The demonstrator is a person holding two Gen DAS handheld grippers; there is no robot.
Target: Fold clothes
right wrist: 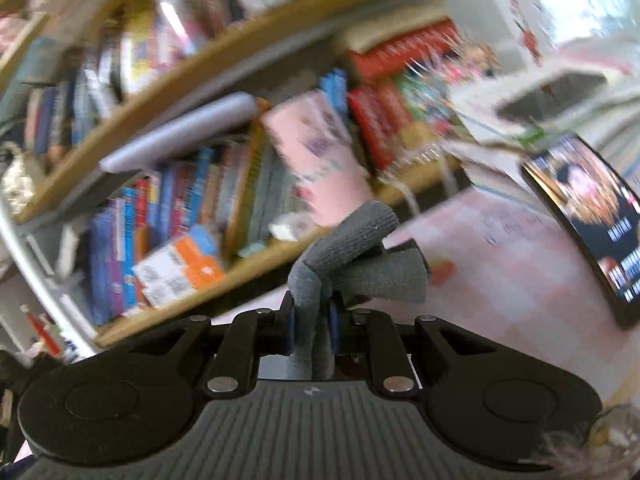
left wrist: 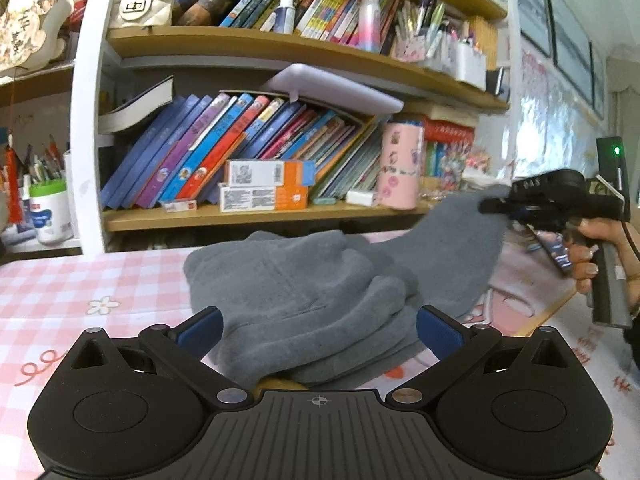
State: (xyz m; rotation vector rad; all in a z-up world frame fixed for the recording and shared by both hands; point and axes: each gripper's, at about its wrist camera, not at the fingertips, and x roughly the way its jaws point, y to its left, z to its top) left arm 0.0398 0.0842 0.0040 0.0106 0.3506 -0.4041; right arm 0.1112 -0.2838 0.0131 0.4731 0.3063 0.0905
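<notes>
The left gripper [left wrist: 318,330] stands with jaws wide apart, while the right gripper [right wrist: 312,322], gripped by a hand [left wrist: 592,256], is pinched nearly closed.

- A table under a pink-and-white checked cloth [left wrist: 60,280] with a small flower print carries the things.
- A grey fleece garment [left wrist: 304,304] lies heaped at its middle.
- A phone [right wrist: 596,216] stands propped at the far right.

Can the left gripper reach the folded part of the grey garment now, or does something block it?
Probably yes. The left gripper is open and the grey garment lies directly between its fingers, nothing in front. The right gripper holds only a far end.
</notes>
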